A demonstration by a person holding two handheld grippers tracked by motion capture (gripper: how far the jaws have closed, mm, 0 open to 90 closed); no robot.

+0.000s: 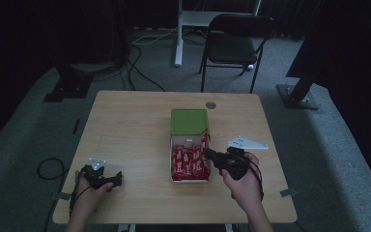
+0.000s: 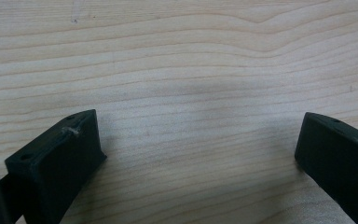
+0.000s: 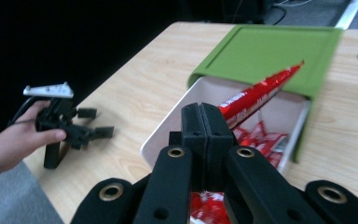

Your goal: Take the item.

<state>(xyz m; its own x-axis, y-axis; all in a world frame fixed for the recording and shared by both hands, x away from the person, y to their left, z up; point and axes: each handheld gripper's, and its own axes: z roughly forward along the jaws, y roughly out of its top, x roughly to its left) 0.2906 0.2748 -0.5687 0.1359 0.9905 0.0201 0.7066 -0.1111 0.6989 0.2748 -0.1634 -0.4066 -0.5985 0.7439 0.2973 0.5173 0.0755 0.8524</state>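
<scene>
Now the right gripper [image 3: 204,122] is clenched on one red packet [image 3: 256,95] and holds it raised over the white box [image 3: 165,128], with the far end of the packet pointing toward the green lid [image 3: 265,51]. More red packets [image 1: 189,162] lie inside the box, which stands near the middle of the table [image 1: 125,130]. At the near left part of the table, the left gripper [image 2: 196,140] rests with its jaws wide apart, and nothing is between them.
</scene>
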